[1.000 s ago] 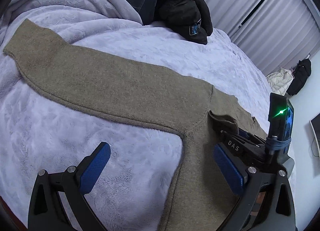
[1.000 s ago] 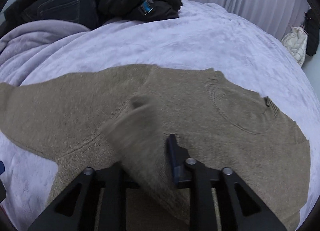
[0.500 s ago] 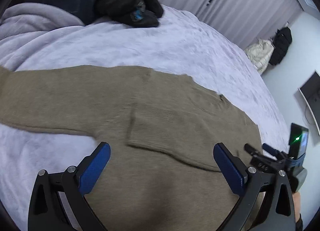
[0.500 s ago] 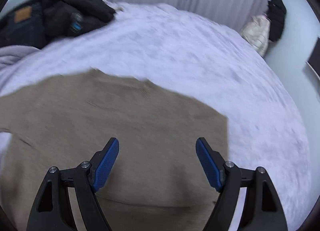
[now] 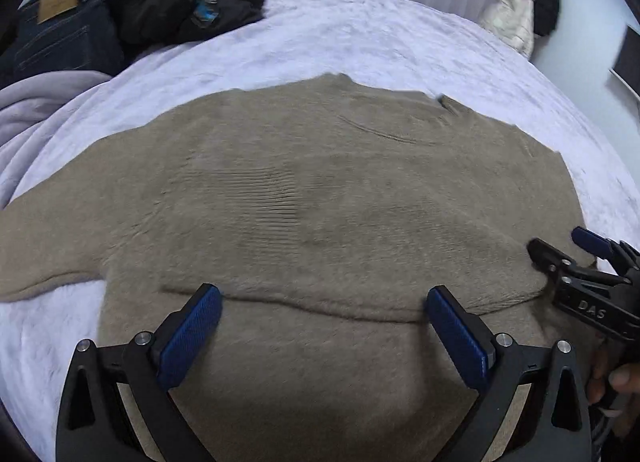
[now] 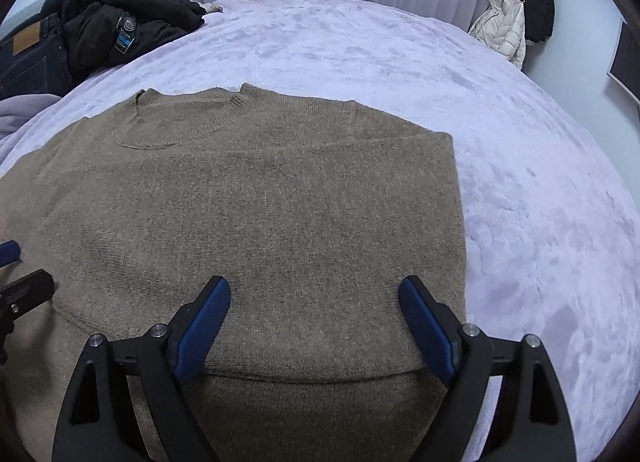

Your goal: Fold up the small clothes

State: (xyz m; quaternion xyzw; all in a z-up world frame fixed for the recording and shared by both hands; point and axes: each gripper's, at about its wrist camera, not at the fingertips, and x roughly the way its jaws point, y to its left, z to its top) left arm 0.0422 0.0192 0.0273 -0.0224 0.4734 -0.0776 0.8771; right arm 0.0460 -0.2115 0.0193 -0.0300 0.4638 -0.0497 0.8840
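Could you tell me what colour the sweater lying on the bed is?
Plain olive-tan knit sweater, clearest in the right wrist view.

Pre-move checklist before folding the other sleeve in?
1. Left gripper open, empty: ok.
2. Right gripper open, empty: ok.
3. Right sleeve folded across the sweater body, side edge straight: ok.
4. Left sleeve still spread out on the blanket: not ok, fold pending.
5. Sleeve cuff within reach: cannot tell, out of frame.
6. Jeans and black jacket apart from sweater: ok.
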